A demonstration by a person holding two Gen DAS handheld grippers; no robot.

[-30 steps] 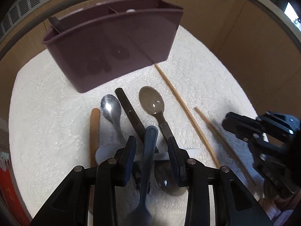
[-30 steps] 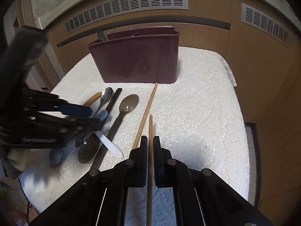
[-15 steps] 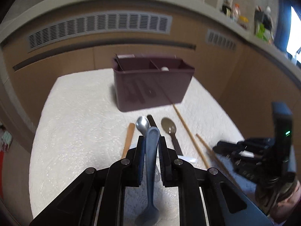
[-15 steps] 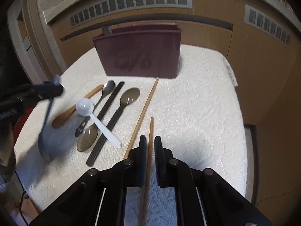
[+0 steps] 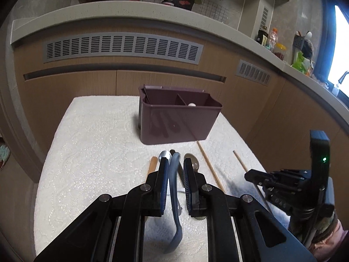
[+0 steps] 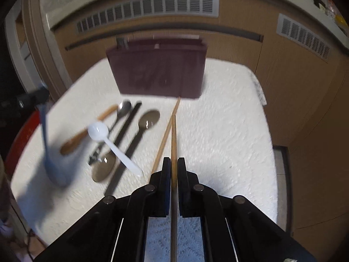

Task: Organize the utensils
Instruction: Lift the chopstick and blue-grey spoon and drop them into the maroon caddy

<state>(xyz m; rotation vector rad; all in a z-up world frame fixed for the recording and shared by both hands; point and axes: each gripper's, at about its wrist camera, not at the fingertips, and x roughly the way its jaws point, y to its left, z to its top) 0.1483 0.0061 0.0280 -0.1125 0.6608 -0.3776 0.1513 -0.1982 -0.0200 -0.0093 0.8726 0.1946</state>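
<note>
My left gripper (image 5: 175, 163) is shut on a blue spoon (image 5: 174, 196) and holds it above the white table, bowl hanging down; it also shows in the right wrist view (image 6: 51, 159). My right gripper (image 6: 171, 163) is shut on a wooden chopstick (image 6: 173, 139), lifted off the cloth. A dark maroon utensil holder (image 5: 177, 118) with two compartments stands at the back. The second chopstick (image 6: 165, 135), a white plastic spoon (image 6: 109, 139), metal spoons (image 6: 148, 120), a wooden spoon (image 6: 82, 133) and a black utensil (image 6: 128, 128) lie on the table.
The table's white lace cloth (image 5: 91, 152) ends close on the left and right. Wooden cabinets with vent grilles (image 5: 122, 48) stand behind the table. A red object (image 6: 19, 139) sits beyond the left table edge.
My left gripper closed on the blue spoon and lifted it up and back from the table. My right gripper raised the chopstick off the cloth.
</note>
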